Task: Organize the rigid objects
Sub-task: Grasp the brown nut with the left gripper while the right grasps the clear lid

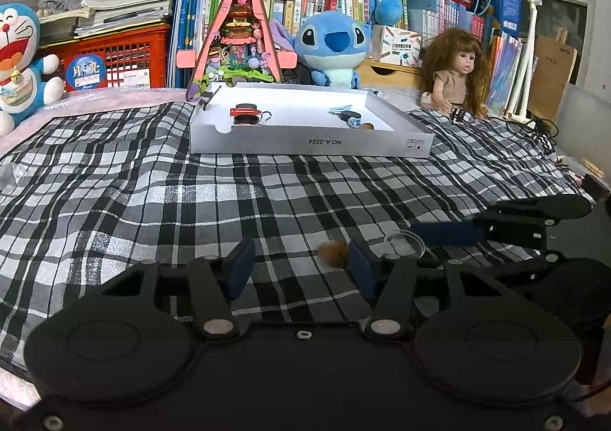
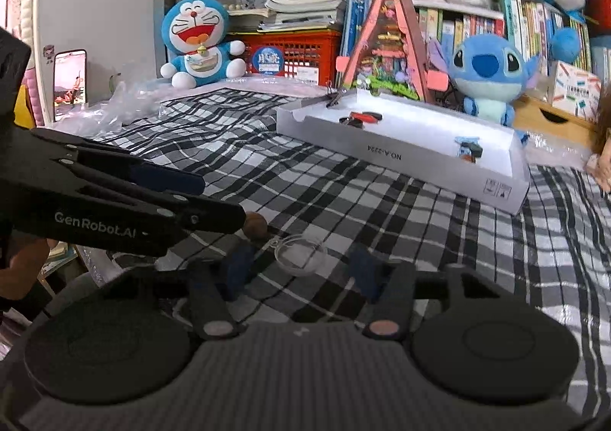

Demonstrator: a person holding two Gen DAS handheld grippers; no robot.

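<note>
A small brown ball [image 1: 334, 253] lies on the checked cloth just inside my left gripper's [image 1: 301, 268] right fingertip, and the left pad stands well away from it. That gripper is open. Beside the ball lies a clear round dish [image 1: 404, 244], with one of the right gripper's fingers [image 1: 446, 233] reaching in beside it. In the right wrist view the dish [image 2: 298, 253] sits between the tips of my right gripper [image 2: 301, 272], and neither pad touches it. The left gripper [image 2: 221, 200] comes in from the left, the ball [image 2: 255, 225] at its tip.
A shallow white box [image 1: 305, 142] stands further back, holding a red and black item [image 1: 248, 112] and several small pieces [image 1: 349, 116]. Behind it are a pink triangular toy house [image 1: 238, 37], plush toys, a doll [image 1: 456, 72], books and a red crate. Crumpled plastic [image 2: 110, 110] lies far left.
</note>
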